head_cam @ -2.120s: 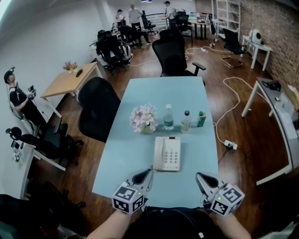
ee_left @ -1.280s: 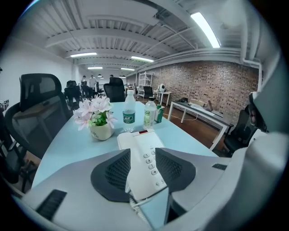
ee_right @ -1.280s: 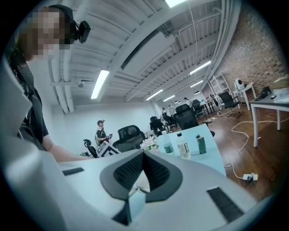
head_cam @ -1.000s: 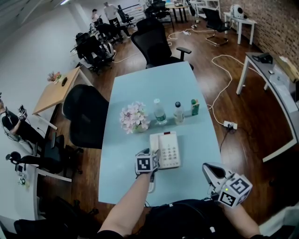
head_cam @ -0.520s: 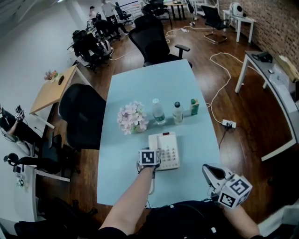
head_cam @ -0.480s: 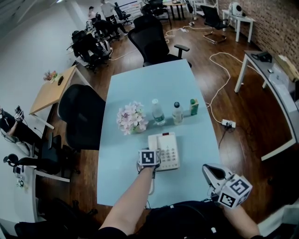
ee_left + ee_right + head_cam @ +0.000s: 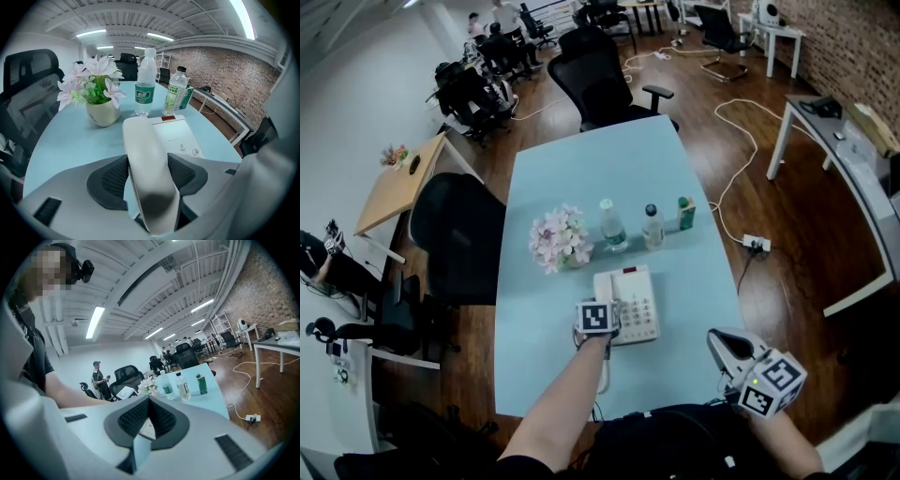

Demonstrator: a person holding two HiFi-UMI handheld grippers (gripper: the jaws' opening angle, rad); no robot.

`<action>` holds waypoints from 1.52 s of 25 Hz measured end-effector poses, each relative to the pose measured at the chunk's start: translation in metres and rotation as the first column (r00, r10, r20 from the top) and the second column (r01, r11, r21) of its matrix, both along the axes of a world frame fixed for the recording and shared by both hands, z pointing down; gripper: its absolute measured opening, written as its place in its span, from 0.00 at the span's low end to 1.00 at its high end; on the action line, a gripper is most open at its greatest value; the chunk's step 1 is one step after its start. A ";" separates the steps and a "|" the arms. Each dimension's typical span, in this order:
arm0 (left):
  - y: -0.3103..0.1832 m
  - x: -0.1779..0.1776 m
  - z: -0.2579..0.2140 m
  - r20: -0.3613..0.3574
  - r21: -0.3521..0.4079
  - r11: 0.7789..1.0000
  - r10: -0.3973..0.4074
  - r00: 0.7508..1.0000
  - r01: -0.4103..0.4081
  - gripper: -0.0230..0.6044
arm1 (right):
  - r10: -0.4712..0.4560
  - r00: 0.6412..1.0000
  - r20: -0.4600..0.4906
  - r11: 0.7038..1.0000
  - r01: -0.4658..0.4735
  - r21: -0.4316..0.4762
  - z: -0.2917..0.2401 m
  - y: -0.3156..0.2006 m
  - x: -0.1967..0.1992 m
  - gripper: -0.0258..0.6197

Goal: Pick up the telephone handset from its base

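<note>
A cream telephone (image 7: 637, 305) lies on the light blue table (image 7: 581, 169), its handset (image 7: 605, 284) resting in the cradle on the left side. My left gripper (image 7: 601, 302) points steeply down over the handset's near end. In the left gripper view the handset (image 7: 145, 159) runs between the two dark pads (image 7: 110, 180) of the left gripper (image 7: 149, 173); the jaws stand wide, one on each side of it, and are not clamped on it. My right gripper (image 7: 720, 339) hovers off the table's near right corner, fingertips together, holding nothing (image 7: 149, 399).
Behind the telephone stand a flower pot (image 7: 561, 239), two water bottles (image 7: 610, 225) (image 7: 652, 226) and a green can (image 7: 685, 213). A black chair (image 7: 455, 234) sits at the table's left, another (image 7: 600, 75) at the far end. The handset cord (image 7: 602, 375) hangs over the near edge.
My left gripper has gone from the table's near edge forward to the telephone and sunk down over the handset. The right gripper has stayed where it was.
</note>
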State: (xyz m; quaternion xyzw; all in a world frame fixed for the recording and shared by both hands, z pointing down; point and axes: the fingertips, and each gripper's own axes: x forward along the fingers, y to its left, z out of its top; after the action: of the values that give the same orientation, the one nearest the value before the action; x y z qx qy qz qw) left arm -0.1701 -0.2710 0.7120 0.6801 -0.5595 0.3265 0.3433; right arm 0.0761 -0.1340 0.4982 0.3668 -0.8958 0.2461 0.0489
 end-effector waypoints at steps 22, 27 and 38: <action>0.011 0.013 -0.056 -0.062 0.100 0.994 0.044 0.997 -0.037 0.40 | -0.038 0.999 0.017 0.999 0.037 0.036 -0.017 0.014 -0.011 0.07; 0.018 0.012 -0.075 -0.097 0.148 0.989 0.038 0.995 -0.024 0.40 | -0.051 0.999 0.013 0.998 0.050 0.046 -0.019 0.021 -0.011 0.07; 0.061 0.024 -0.174 -0.296 0.366 0.931 0.103 0.950 0.013 0.39 | -0.115 0.993 0.025 0.991 0.113 0.069 -0.025 0.033 -0.024 0.07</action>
State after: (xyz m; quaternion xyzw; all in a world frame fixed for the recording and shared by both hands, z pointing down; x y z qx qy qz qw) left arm -0.1460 -0.2099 0.5380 0.7872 -0.5334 0.1145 0.2875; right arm 0.0518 -0.1009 0.4733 0.3128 -0.9237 0.2179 0.0378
